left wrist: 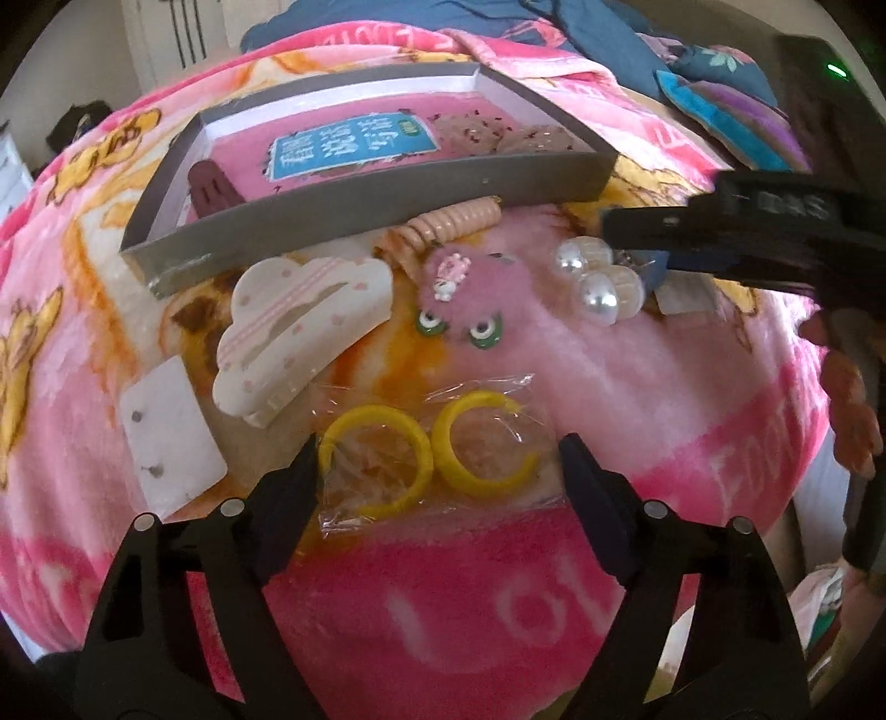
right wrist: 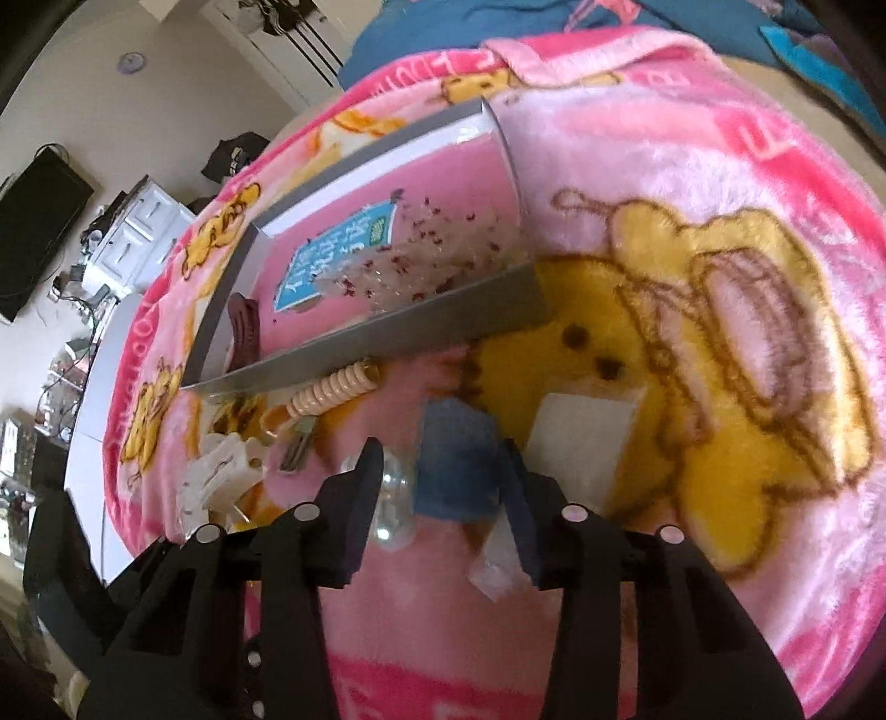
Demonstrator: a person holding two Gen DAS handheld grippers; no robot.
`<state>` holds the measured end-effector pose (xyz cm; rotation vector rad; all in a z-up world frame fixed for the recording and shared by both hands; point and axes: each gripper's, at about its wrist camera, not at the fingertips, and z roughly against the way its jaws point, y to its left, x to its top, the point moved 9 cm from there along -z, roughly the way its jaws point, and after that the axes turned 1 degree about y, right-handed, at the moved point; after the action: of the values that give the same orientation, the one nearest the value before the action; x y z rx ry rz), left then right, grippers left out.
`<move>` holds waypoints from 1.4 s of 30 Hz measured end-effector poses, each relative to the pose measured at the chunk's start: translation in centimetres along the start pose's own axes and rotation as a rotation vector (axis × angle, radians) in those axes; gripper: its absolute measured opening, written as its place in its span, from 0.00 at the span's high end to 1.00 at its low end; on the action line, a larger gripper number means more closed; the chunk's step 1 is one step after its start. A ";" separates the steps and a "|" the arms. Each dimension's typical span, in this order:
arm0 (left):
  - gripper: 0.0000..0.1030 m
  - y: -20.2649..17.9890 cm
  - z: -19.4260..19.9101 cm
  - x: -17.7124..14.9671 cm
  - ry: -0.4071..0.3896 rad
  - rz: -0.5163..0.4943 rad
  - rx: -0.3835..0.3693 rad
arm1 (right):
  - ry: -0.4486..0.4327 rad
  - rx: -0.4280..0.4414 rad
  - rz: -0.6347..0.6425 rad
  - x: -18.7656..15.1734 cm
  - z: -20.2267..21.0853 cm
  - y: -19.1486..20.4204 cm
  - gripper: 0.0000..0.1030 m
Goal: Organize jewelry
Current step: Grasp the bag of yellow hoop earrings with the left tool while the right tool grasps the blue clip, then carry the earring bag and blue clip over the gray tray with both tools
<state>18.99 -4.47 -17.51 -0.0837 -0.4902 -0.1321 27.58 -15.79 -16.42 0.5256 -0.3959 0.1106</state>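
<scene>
A shallow grey box [left wrist: 354, 199] lies on a pink blanket, with a dark red clip [left wrist: 213, 188] and a clear bag inside. My left gripper [left wrist: 440, 462] is open, its fingers on either side of a clear bag of yellow hoop earrings [left wrist: 421, 451]. My right gripper [right wrist: 446, 479] is open around a blue card [right wrist: 457, 468] that carries pearl earrings [left wrist: 601, 277]. It reaches in from the right in the left wrist view [left wrist: 637, 238]. In front of the box lie a white cloud hair claw [left wrist: 299, 327], a peach coil hair tie [left wrist: 443, 224] and a pink fuzzy clip [left wrist: 459, 277].
A white card [left wrist: 169, 432] lies left of the hoops, and another white card [right wrist: 576, 437] lies right of the blue one. Green eye studs [left wrist: 457, 327] sit below the fuzzy clip. Blue bedding [left wrist: 609, 33] is piled behind the box.
</scene>
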 end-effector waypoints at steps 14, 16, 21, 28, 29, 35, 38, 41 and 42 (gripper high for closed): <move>0.28 0.4 1.8 0.2 -0.052 0.036 -0.073 | -0.063 0.001 0.014 1.0 -0.1 0.0 0.71; 0.28 0.3 2.3 0.4 -0.066 0.032 -0.072 | -0.098 0.010 0.011 0.7 1.1 0.0 0.71; 0.28 0.6 3.4 0.7 -0.100 0.042 -0.081 | -0.166 -0.030 0.037 0.0 3.5 -0.3 0.71; 0.28 1.8 4.8 1.2 -0.135 0.073 -0.086 | -0.222 -0.045 0.067 -1.5 6.2 0.2 0.71; 0.28 2.1 5.1 1.2 -0.140 0.078 -0.086 | -0.225 -0.047 0.072 -1.7 6.4 0.4 0.71; 0.28 3.3 5.9 1.5 -0.155 0.113 -0.092 | -0.233 -0.025 0.122 -2.9 7.3 2.5 0.71; 0.28 4.2 6.4 1.7 -0.164 0.127 -0.085 | -0.236 -0.007 0.142 -2.7 7.5 3.8 0.71; 0.28 5.2 6.8 1.9 -0.175 0.142 -0.077 | -0.241 0.007 0.161 -2.4 7.7 5.0 0.71; 0.28 5.4 6.9 2.0 -0.177 0.147 -0.075 | -0.244 0.009 0.165 -2.3 7.8 5.3 0.71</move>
<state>18.34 1.42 -10.77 -0.2057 -0.6539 0.0012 21.75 -15.16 -8.69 0.5166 -0.6778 0.2089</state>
